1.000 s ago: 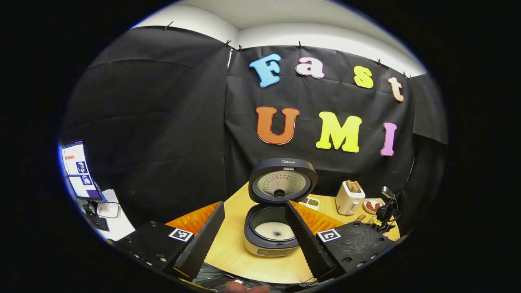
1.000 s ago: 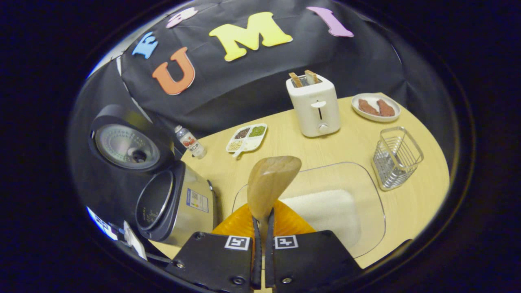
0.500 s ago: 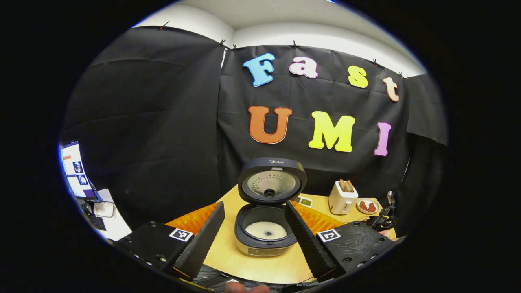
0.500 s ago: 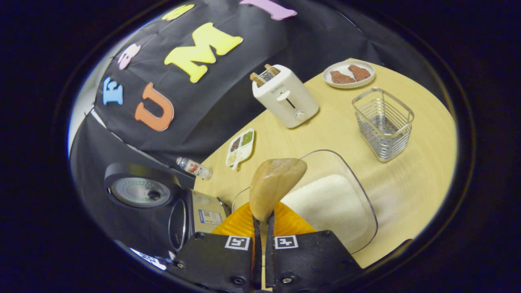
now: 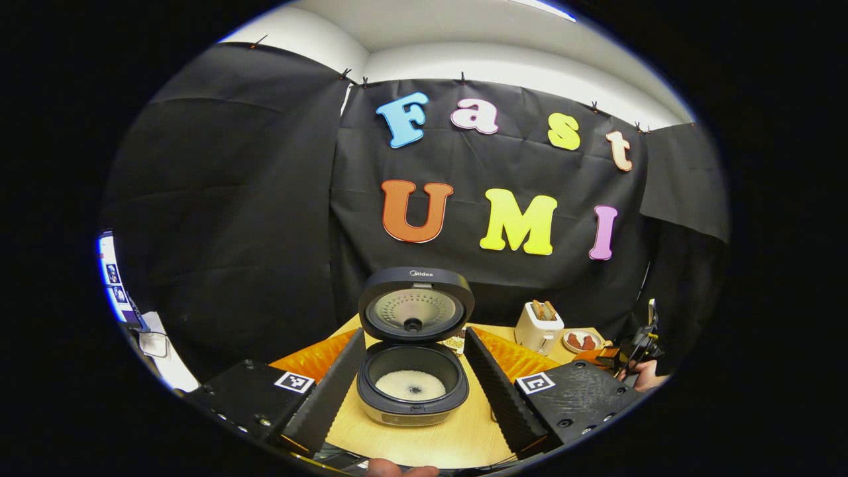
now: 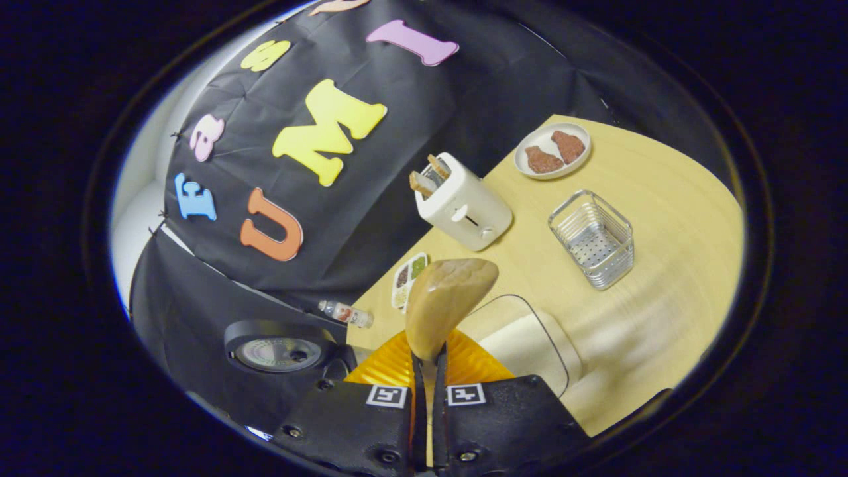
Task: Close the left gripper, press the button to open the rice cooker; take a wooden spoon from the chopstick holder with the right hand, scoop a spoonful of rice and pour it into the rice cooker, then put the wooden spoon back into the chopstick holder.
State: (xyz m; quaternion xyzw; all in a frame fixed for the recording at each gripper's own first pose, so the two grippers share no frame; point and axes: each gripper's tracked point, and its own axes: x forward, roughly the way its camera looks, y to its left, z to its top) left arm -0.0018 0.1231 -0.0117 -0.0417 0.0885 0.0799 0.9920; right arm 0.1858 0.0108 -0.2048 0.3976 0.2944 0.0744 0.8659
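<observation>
Spoon handle sits pinched between both fingers of the right gripper, and the pale wooden spoon shows its bowl turned outward with no rice on it that I can see. Since a second ago this view has rolled and lifted: the clear glass dish of white rice, just past the spoon bowl, has slid lower, and the square wire chopstick holder stands well beyond the dish, empty. Judgement: pour is done, spoon is being carried toward the holder. Left gripper hangs wide open, holding nothing; across the same second it has drifted right and back, so the dark round rice cooker, beyond its fingertips, lid up and rice in the pot, now sits centred between the fingers.
</observation>
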